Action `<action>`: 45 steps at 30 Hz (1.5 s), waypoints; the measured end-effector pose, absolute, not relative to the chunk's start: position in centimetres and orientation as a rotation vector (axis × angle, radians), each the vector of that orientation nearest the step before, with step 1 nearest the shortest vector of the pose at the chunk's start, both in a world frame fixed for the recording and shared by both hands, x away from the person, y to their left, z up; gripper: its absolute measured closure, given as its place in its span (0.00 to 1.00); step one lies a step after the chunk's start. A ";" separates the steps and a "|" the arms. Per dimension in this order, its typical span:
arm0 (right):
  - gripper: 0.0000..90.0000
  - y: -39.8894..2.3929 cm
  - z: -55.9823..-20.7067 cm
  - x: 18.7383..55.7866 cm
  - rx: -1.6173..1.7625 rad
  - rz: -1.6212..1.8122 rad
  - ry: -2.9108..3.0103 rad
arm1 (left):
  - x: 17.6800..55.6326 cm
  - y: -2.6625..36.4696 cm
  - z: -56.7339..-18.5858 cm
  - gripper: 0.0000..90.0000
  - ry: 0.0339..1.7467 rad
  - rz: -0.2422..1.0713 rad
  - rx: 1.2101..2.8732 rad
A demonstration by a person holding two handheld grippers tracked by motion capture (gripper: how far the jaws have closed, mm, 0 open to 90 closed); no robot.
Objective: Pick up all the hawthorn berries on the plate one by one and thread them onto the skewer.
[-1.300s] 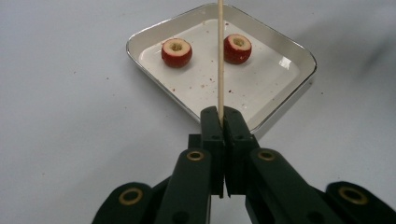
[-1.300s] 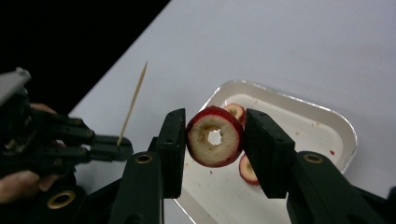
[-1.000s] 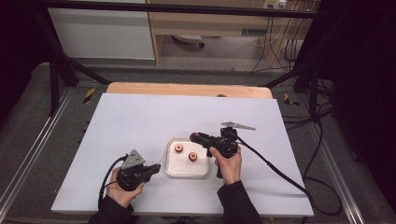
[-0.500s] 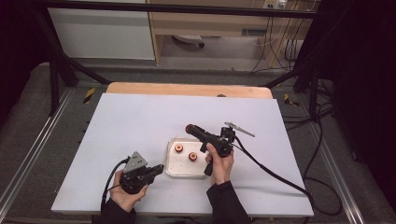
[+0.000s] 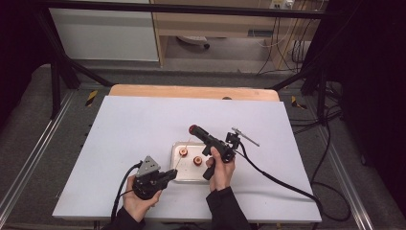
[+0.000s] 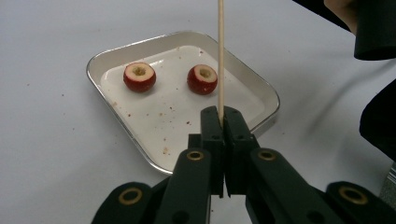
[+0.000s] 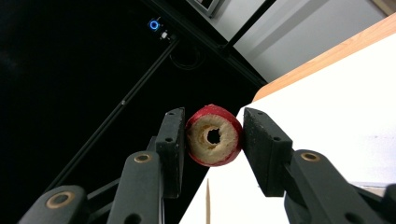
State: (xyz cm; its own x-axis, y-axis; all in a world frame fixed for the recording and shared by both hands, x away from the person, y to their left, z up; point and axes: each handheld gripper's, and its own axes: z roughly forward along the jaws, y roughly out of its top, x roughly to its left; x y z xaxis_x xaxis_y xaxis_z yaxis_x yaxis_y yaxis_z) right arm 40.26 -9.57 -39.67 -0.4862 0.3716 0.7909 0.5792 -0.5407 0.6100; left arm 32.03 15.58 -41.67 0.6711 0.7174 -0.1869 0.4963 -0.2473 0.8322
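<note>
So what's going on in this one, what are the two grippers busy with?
A person is threading cored red fruits onto a skewer. The left gripper is shut on a thin wooden skewer, pointing up over a metal tray with two fruits in it. The right gripper holds a third fruit lifted above the table, its cored hole in plain sight, not yet on the skewer.
</note>
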 end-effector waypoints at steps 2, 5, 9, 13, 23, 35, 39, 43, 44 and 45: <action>0.67 -9.5 -39.8 40.2 -1.504 -2.166 -1.423 | 32.1 15.6 -41.7 0.98 0.954 0.282 1.906; 0.67 -9.4 -39.9 40.1 -1.487 -2.163 -1.422 | 32.1 15.6 -41.6 0.98 0.956 0.283 1.901; 0.67 -9.4 -40.0 40.1 -1.465 -2.162 -1.423 | 32.1 15.6 -41.7 0.98 0.955 0.281 1.902; 0.67 -9.3 -40.1 40.0 -1.459 -2.166 -1.409 | 32.1 15.6 -41.6 0.98 0.957 0.281 1.895; 0.67 -9.1 -40.4 39.9 -1.457 -2.191 -1.391 | 32.2 15.6 -41.7 0.98 0.961 0.270 1.889; 0.68 -8.7 -41.0 39.8 -1.448 -2.206 -1.451 | 32.3 15.8 -41.7 0.98 0.995 0.223 1.867; 0.68 -8.5 -41.4 39.6 -1.444 -2.211 -1.467 | 32.4 15.7 -41.7 0.98 1.005 0.213 1.867; 0.68 -8.2 -41.8 39.4 -1.444 -2.215 -1.468 | 32.4 15.7 -41.8 0.98 1.016 0.211 1.866; 0.68 -8.1 -41.8 39.4 -1.445 -2.215 -1.469 | 32.5 15.6 -41.8 0.98 1.017 0.212 1.865; 0.68 -8.1 -41.9 39.3 -1.443 -2.214 -1.472 | 32.5 15.6 -41.8 0.98 1.018 0.212 1.869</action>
State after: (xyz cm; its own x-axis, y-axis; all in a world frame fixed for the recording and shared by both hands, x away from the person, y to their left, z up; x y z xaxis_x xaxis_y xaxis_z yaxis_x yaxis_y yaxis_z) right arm 39.28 -8.11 -41.90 -0.5395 0.3776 0.7526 0.5476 -0.5216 0.6543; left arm 32.49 15.61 -41.85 0.6366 0.7231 -0.2680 0.5558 -0.1892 0.8095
